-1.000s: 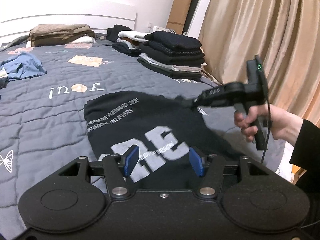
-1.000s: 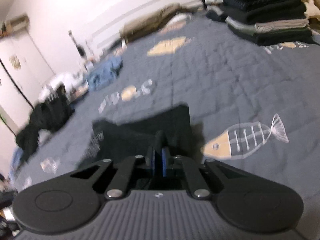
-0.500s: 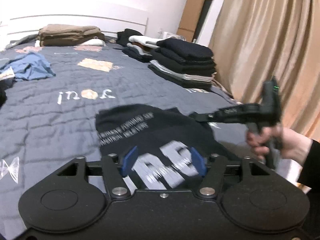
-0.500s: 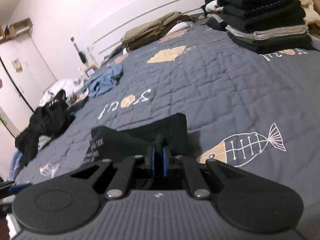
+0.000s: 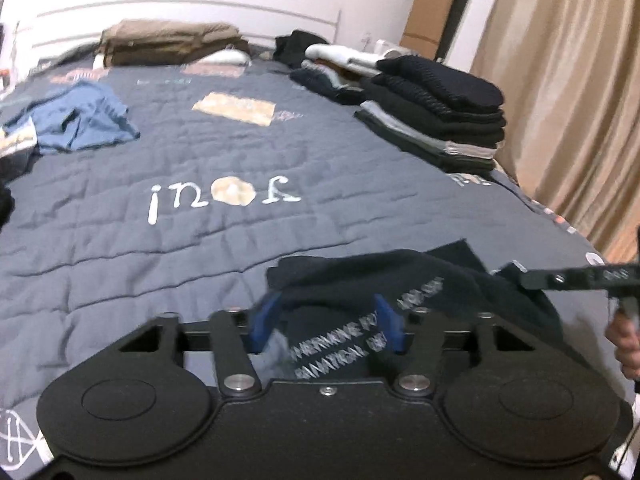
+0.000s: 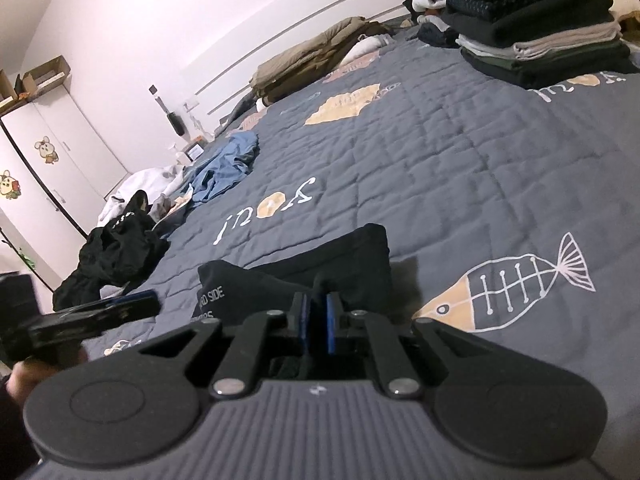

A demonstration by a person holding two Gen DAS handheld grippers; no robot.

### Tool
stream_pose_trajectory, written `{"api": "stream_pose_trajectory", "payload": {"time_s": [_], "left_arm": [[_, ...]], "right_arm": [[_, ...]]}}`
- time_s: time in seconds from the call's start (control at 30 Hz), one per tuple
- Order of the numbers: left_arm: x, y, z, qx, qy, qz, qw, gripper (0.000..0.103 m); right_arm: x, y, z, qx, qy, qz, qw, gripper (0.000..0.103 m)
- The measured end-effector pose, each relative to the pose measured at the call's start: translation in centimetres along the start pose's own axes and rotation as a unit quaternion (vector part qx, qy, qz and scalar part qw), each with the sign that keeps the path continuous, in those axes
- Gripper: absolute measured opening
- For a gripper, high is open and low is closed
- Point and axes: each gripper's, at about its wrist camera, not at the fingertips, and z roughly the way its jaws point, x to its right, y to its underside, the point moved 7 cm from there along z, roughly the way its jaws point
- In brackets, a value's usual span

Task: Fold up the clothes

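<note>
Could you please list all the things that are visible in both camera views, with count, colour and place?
black T-shirt: one, black with white print, near edge of the bed, partly folded.
folded stack: one pile, mostly black and grey, far right of the bed.
brown pile: one, brown, at the headboard.
blue garment: one, blue, crumpled, left side.
black heap: one, black, unfolded, left edge of the bed.
quilt: one, grey, with letters and fish patterns.
curtain: beige, right.
wardrobe: white, with stickers.
left gripper: jaws closing, T-shirt edge between them.
right gripper: shut on the T-shirt.
</note>
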Motion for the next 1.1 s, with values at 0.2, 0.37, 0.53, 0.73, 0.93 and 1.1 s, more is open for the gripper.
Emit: {"api": "stream_pose_trajectory", "payload": {"time_s": [0.2, 0.37, 0.53, 0.73, 0.93, 1.1], "left_arm": [[-2.9, -0.2, 2.8, -0.020, 0.003, -0.082, 0.9964, 0.040], [-4.5, 0.0, 5.0, -0.045, 0.026, -0.153, 0.9868, 0.051], [-4.9, 0.6, 6.3, -0.051, 0.042, -0.168, 0.9836, 0.046], [-3.8, 0.2, 5.7, -0.022, 0.051, -0.129, 0.9901, 0.015], [-3.4, -1.8, 4.5, 0.029, 0.042, -0.111, 0.9925, 0.009], [-3.7, -1.6, 6.6, -0.003, 0.000, -0.112, 0.9937, 0.018]], "right_arm": [[-0.1, 0.0, 0.4, -0.005, -0.007, 0.007, 1.000, 0.009], [0.0, -0.2, 0.4, -0.005, -0.014, 0.016, 1.000, 0.009], [0.2, -0.3, 0.6, -0.009, -0.019, 0.027, 0.999, 0.009], [0.7, -0.4, 0.7, -0.005, -0.014, 0.044, 0.999, 0.004], [0.9, -0.7, 0.3, 0.013, 0.000, 0.043, 0.999, 0.002], [1.9, -0.9, 0.2, 0.022, 0.030, 0.039, 0.999, 0.002]]}}
